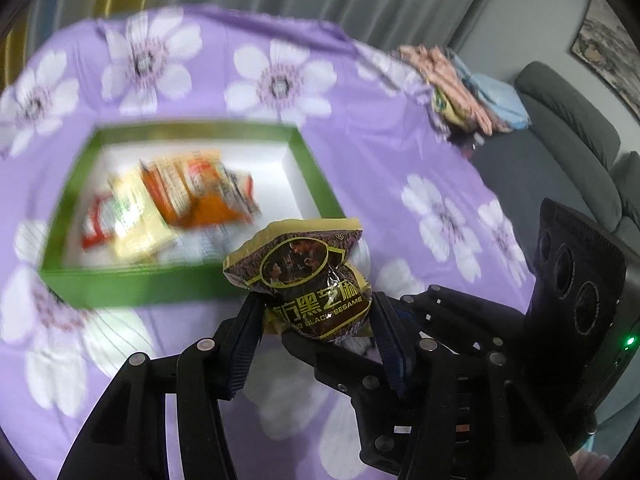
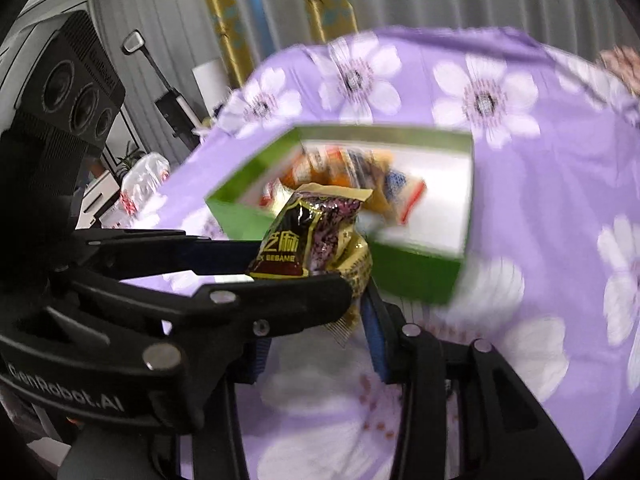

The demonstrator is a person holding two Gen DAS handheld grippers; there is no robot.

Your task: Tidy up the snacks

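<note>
A brown and yellow black sesame packet (image 1: 310, 280) is pinched between both grippers above the purple flowered cloth. My left gripper (image 1: 316, 312) is shut on its lower part. My right gripper (image 2: 340, 292) also grips the same packet (image 2: 320, 236) from the other side; the left gripper's fingers (image 2: 224, 256) cross in from the left in the right wrist view. A green-rimmed box (image 1: 316, 176) with a white inside lies just beyond, holding several orange, yellow and red snack packets (image 1: 188, 196). The box also shows in the right wrist view (image 2: 416, 268).
The table is covered by a purple cloth with white flowers (image 1: 280, 80). A pile of loose snack packets (image 1: 464, 88) lies at the table's far right edge. A grey sofa (image 1: 568, 128) stands to the right. Curtains hang behind.
</note>
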